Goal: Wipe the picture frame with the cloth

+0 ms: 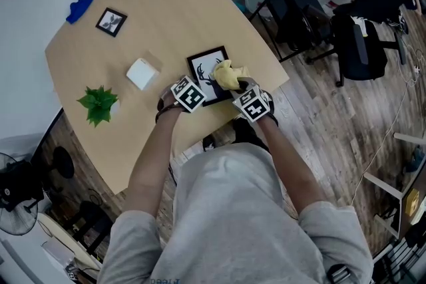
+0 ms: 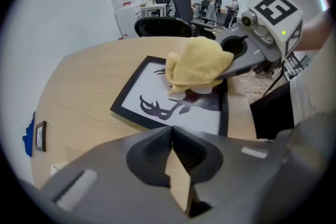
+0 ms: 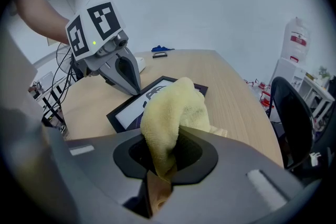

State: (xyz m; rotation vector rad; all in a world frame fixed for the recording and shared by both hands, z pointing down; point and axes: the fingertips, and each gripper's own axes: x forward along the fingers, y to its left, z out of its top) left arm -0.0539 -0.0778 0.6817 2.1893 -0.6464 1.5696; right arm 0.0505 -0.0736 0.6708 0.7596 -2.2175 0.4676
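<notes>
From the head: picture frame (image 1: 202,66) flat on the table (image 1: 166,10) near the person's edge, yellow cloth (image 1: 227,75) bunched on its right side; left gripper (image 1: 188,95) and right gripper (image 1: 253,104) side by side at its near rim; along the left gripper: jaws pressed together, nothing between, at the frame's edge; along the right gripper: jaws clamped on the cloth, its bulk lying on the frame.
</notes>
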